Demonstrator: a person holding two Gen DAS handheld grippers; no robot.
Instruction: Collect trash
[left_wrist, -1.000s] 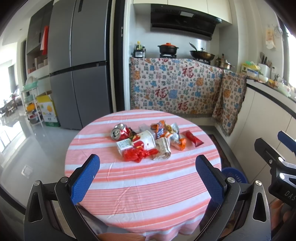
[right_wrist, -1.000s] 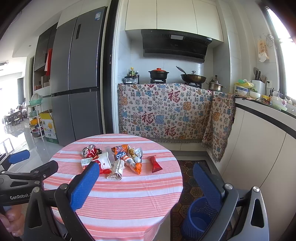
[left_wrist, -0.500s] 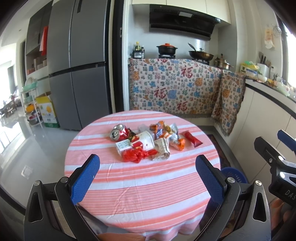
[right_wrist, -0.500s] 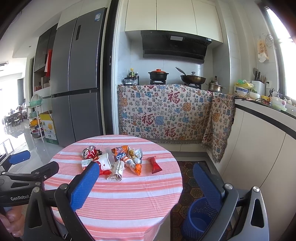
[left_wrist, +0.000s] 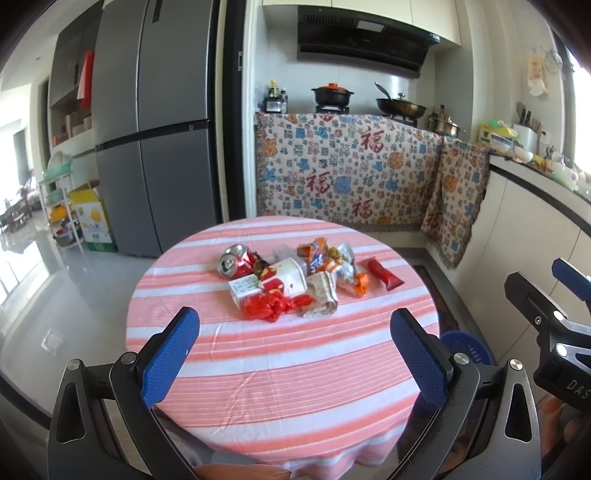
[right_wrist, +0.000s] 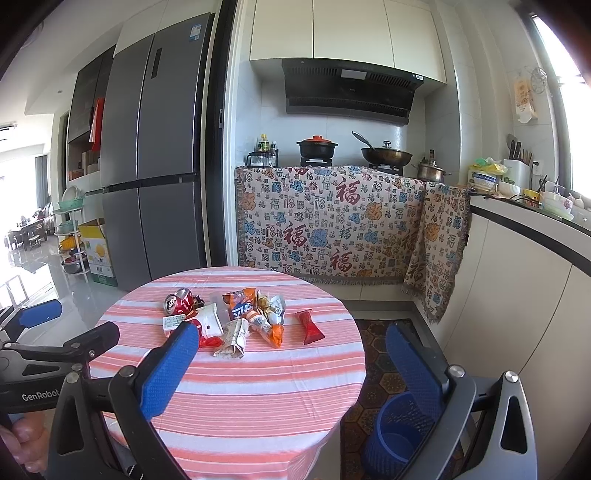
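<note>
A pile of trash lies on the round table (left_wrist: 280, 369) with a pink striped cloth: a crushed red can (left_wrist: 236, 261), a white cup (left_wrist: 291, 275), a red plastic bag (left_wrist: 273, 307), snack wrappers (left_wrist: 332, 266) and a red packet (left_wrist: 382, 273). The pile also shows in the right wrist view (right_wrist: 236, 321). My left gripper (left_wrist: 295, 354) is open and empty, held above the table's near side. My right gripper (right_wrist: 291, 373) is open and empty, above the table's right edge. A blue basket (right_wrist: 399, 435) stands on the floor right of the table.
A grey fridge (left_wrist: 155, 129) stands behind the table on the left. A counter draped with a patterned cloth (left_wrist: 351, 170) carries pots at the back. White cabinets (right_wrist: 524, 295) run along the right. A rack and boxes (left_wrist: 85, 218) stand at far left.
Both grippers have stayed nearly still and open. The trash pile has not moved.
</note>
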